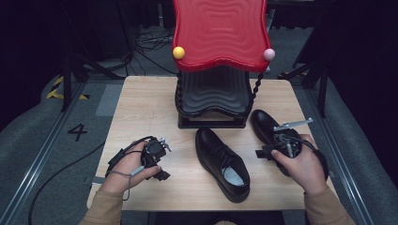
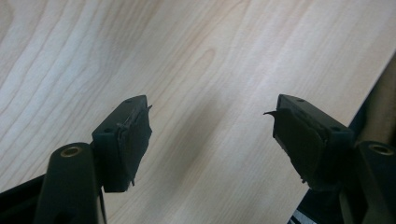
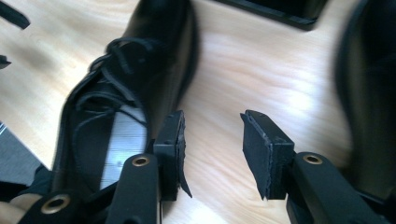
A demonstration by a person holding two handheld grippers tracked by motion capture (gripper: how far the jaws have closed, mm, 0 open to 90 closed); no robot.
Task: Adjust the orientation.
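Sitting on the wooden table (image 1: 141, 108) are two black dress shoes: one shoe (image 1: 222, 164) in the middle with its toe toward the red-and-black rack (image 1: 218, 47), the other shoe (image 1: 264, 123) off to the right, partly behind the right hand. The right gripper (image 3: 212, 149) hovers between them, jaws partly apart with nothing but bare tabletop in the gap. It looks close to the laced shoe's side, though the blur makes contact hard to call. The left gripper (image 2: 212, 135) is over bare wood at the left, jaws wide apart, gripping nothing.
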